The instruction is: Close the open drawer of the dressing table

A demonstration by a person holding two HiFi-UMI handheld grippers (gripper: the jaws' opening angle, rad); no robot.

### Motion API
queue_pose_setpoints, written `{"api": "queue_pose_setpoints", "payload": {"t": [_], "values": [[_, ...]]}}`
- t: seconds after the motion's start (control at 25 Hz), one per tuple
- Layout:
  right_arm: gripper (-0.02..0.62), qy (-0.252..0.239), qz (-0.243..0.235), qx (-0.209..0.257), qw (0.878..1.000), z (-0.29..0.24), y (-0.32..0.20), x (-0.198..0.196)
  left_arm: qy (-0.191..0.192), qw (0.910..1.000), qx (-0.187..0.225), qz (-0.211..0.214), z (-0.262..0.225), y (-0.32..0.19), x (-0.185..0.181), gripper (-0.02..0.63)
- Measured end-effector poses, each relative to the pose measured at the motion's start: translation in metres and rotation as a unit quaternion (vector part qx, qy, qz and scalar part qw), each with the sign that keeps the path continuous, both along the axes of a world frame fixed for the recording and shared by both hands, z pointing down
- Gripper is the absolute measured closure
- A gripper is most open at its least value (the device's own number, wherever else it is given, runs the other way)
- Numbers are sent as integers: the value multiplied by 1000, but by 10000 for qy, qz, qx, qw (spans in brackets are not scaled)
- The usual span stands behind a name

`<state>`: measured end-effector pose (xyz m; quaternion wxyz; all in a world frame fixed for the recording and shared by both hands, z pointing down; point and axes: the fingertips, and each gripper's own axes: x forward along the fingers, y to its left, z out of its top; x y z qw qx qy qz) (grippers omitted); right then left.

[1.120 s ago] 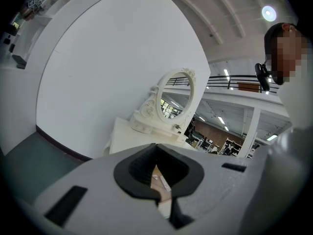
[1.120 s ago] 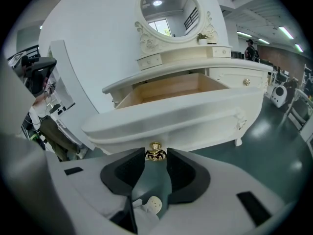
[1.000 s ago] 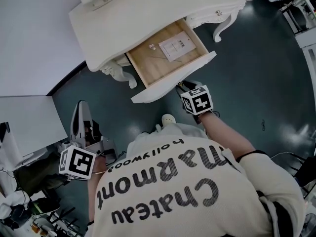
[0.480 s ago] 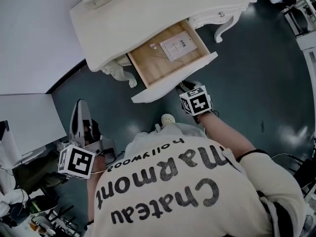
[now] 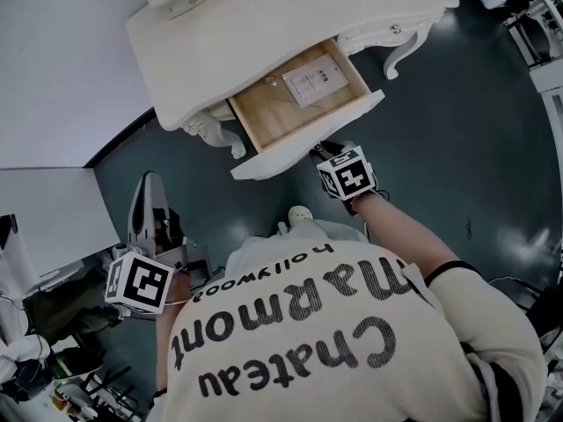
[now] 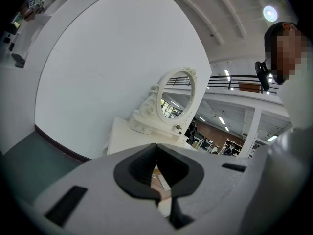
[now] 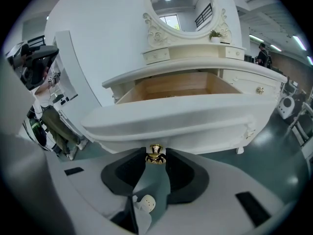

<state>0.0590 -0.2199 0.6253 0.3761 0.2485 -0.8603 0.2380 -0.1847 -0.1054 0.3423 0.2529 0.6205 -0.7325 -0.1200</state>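
The white dressing table [image 5: 264, 25] has its wooden drawer [image 5: 273, 117] pulled out, with a white card [image 5: 312, 82] lying inside. My right gripper [image 5: 324, 152] is at the middle of the drawer front [image 7: 186, 116]. Its pads sit on either side of the small gold knob [image 7: 155, 154] and touch it. My left gripper [image 5: 148, 192] hangs far off to the left over the floor, pointing toward the table. Its tips [image 6: 156, 145] meet with nothing between them.
An oval mirror [image 7: 183, 6] stands on the tabletop against a white wall [image 5: 62, 51]. Carved table legs [image 5: 400, 47] stand on the dark green floor [image 5: 457, 148]. A white board [image 5: 53, 214] and cluttered equipment [image 5: 35, 341] lie at the left.
My right gripper has edged slightly closer to the drawer front. The drawer and my left gripper look unmoved.
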Motion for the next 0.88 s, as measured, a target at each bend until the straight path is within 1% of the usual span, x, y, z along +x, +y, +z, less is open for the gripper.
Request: {"api": "queue_pose_setpoints", "payload": {"t": [0.16, 0.56, 0.88], "values": [[451, 31, -2, -27, 10000, 2, -4, -2, -19, 10000, -6, -21, 1, -3, 0, 598], [451, 63, 30, 3, 10000, 1, -19, -15, 31, 9994, -84, -338, 6, 15, -20, 598], [451, 91, 82, -73, 9999, -1, -26, -23, 68, 9998, -105, -124, 6, -3, -22, 597]]}}
